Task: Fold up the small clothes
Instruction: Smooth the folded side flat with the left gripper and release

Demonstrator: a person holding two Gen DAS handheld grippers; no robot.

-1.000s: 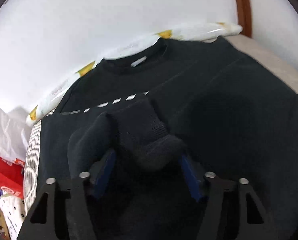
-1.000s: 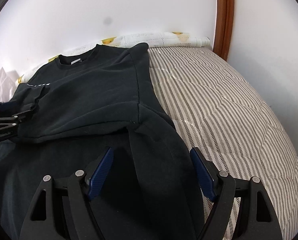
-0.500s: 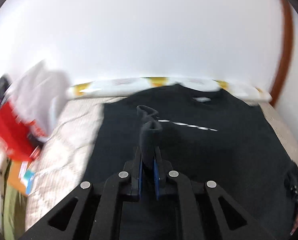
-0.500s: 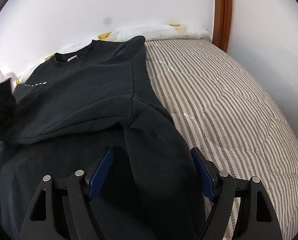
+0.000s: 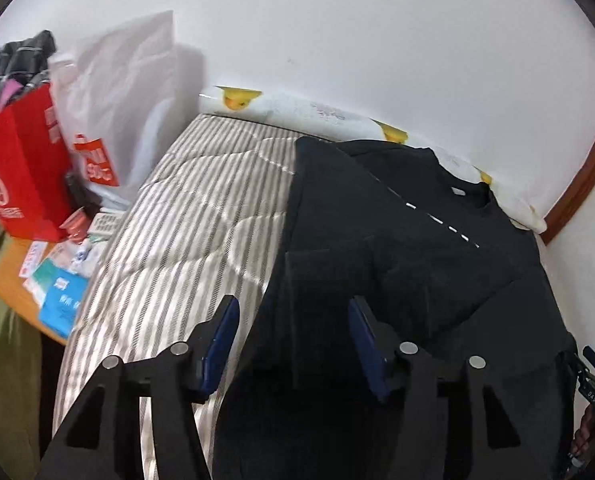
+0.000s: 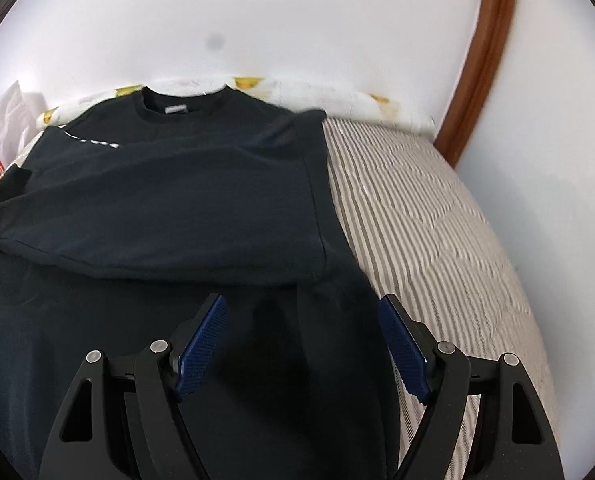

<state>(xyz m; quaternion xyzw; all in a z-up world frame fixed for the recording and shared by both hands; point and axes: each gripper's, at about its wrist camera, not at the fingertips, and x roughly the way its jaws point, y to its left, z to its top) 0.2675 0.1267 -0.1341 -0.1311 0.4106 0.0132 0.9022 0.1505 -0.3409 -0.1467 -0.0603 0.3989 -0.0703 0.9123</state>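
While both tongs hang spread wide over it, the black sweatshirt (image 6: 169, 208) lies flat on the striped mattress (image 6: 437, 248), collar toward the wall, with one sleeve folded across the chest. Left gripper (image 5: 293, 338): jaws wide apart, nothing between the blue pads, straddling the shirt's left edge. Right gripper (image 6: 301, 344): jaws equally wide, nothing held, above the dark fabric near the shirt's right edge and armpit seam.

Containers, all left of the left gripper and beyond the mattress edge: red paper bag (image 5: 21, 160) with dark plaid clothing (image 5: 13, 68) sticking out of its top; white plastic bag (image 5: 125, 92) leaning on the wall just beside it, contents not visible. Below them, an orange surface (image 5: 9, 272) carries loose packets and a blue box (image 5: 63, 304).

Edges: a duck-print pillow (image 5: 297, 108) runs along the wall past the collar. Bare mattress shows to the left of the left gripper up to the bags, and a wider bare strip to the right of the right gripper up to the wall and wooden trim (image 6: 485, 56).
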